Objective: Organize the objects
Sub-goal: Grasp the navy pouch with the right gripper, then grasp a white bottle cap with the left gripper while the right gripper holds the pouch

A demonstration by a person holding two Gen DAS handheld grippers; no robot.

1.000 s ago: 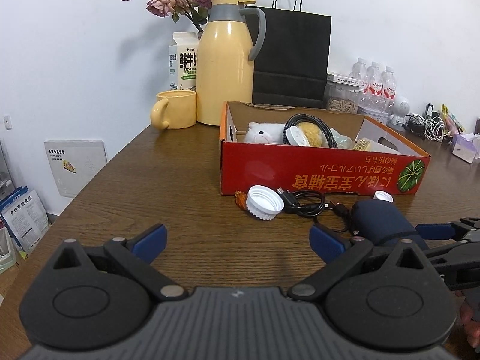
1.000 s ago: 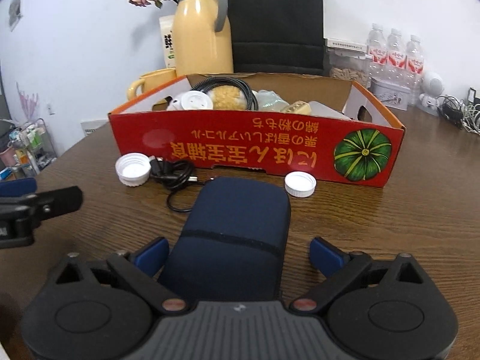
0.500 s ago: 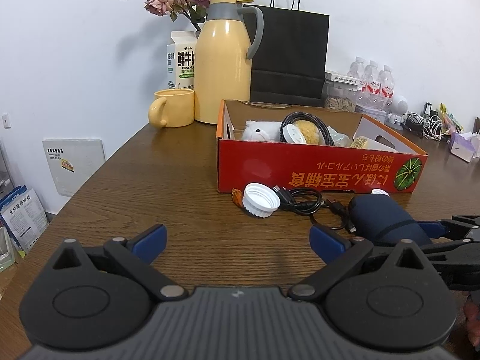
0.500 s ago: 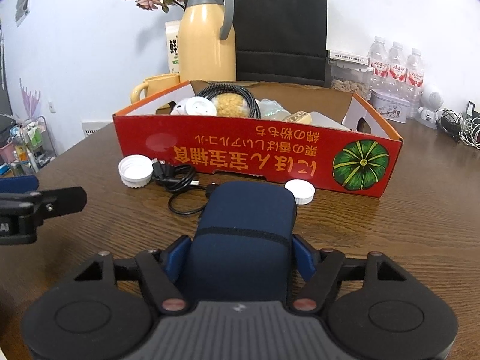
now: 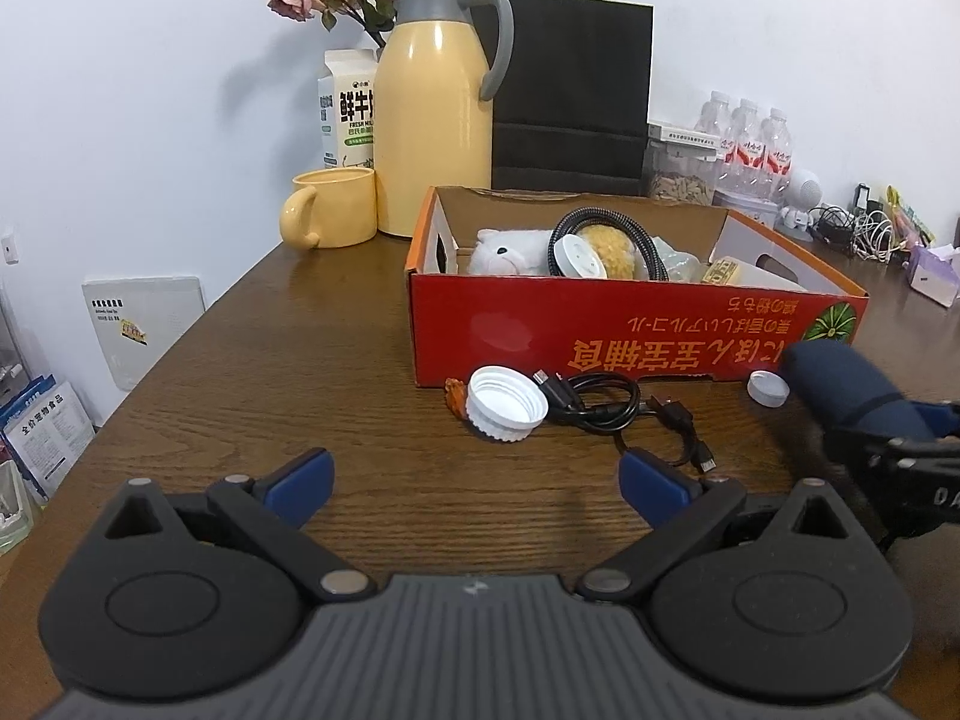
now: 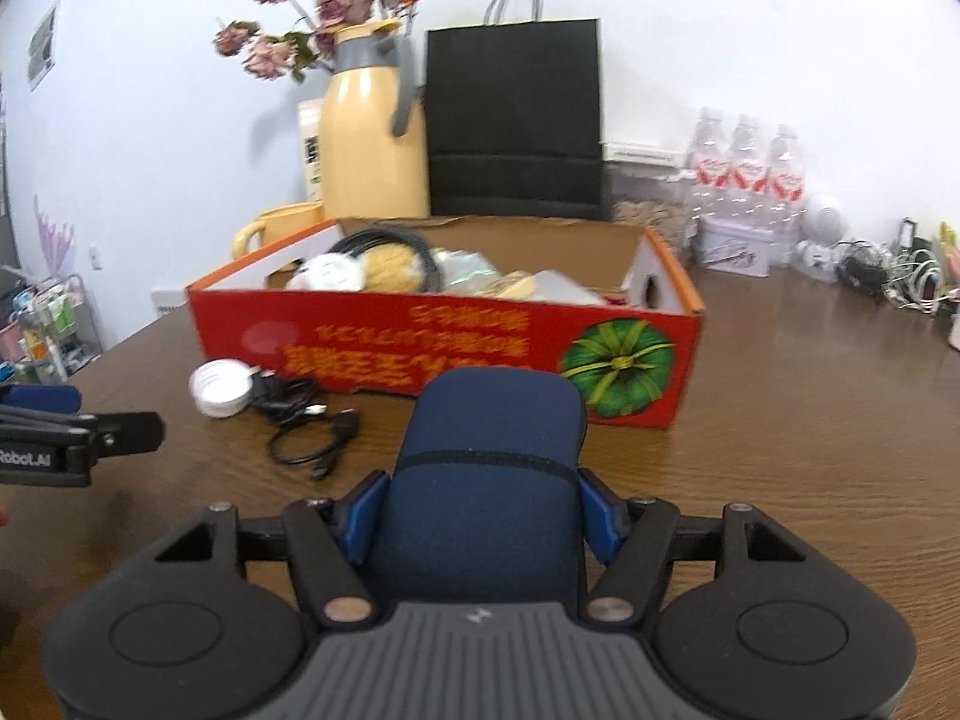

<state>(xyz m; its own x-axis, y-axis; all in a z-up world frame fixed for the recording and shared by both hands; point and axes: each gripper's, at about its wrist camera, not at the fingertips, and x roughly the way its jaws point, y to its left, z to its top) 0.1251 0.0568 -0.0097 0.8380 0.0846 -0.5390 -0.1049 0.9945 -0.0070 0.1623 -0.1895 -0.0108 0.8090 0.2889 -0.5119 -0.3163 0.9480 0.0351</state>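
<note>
The step in hand looks like the pick-up: the right gripper has a navy blue fabric pouch between its blue fingers, which press on both of its sides and are closing the last bit, and the pouch seems lifted just off the wooden surface in front of the red cardboard box. The left gripper hangs empty with its fingers spread wide, near the big white bottle cap and the black USB cable. The next move, as I judge it, calls for raising the pouch above the box's front wall and carrying it forward over the toys and coiled hose inside, to a free spot at the right end, without brushing the small white cap at the box's foot. Against a second ago: then the right fingers stood wide apart on either side of the pouch, which lay flat; now they clamp it, and the box fills more of the right wrist view, blurred
</note>
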